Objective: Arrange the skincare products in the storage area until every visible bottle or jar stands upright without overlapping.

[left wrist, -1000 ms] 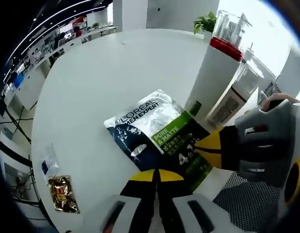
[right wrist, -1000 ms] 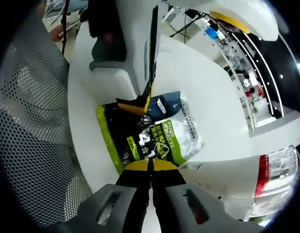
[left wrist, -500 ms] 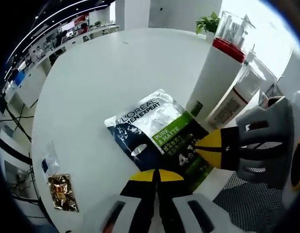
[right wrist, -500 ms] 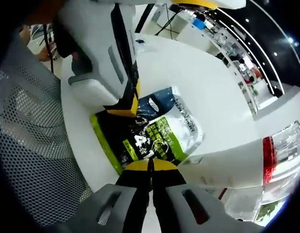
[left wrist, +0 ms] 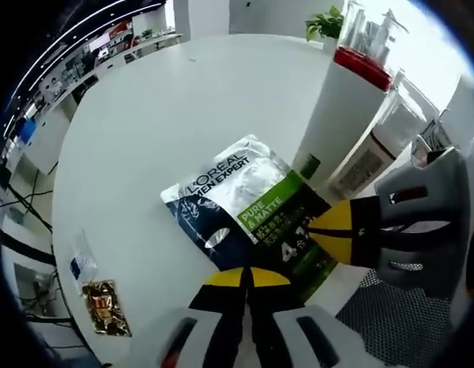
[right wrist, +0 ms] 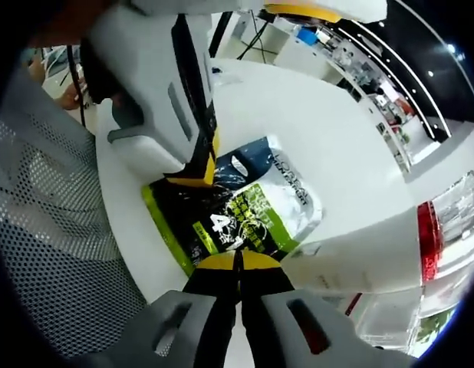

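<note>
While a flat green, blue and silver pouch (left wrist: 248, 211) lies on the white table (left wrist: 145, 115), the left tongs (left wrist: 248, 280) are closed at its near edge and the right tongs (right wrist: 238, 264) are closed at an adjoining edge; whether either pinches it, I cannot tell. Its long axis runs away from the left tongs, toward two upright white bottles (left wrist: 340, 115)

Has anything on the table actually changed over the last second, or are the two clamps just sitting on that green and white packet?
Hardly anything. Both the left gripper and the right gripper stay shut on edges of the packet, which lies flat on the white table as before. Only the cameras shifted slightly. The tall white bottle beside it is unmoved.
</note>
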